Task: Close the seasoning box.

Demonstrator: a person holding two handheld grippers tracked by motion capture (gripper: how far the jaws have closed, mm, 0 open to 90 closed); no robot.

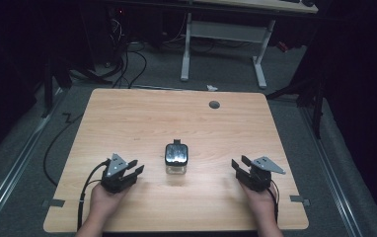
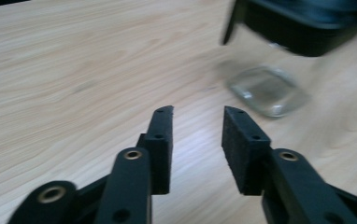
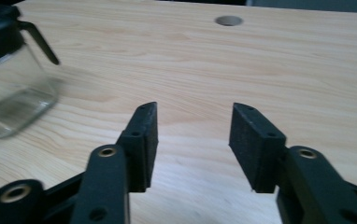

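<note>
Standing upright, lidded glass jar points its latch away.

Wooden table; glass jar standing mid-table.

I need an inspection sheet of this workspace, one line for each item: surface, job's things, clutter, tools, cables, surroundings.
Surface: light wooden table, with a round hole near its far edge.
Job's things: one clear glass jar with a black clip lid, upright at the centre.
Clutter: nothing seen.
Tools: left tool and right tool both open, hand-held, either side of the jar, touching nothing.
Cables: one trails from the left tool; more lie on the floor beyond.
Surroundings: dark room, grey floor, white desk frame behind.
</note>
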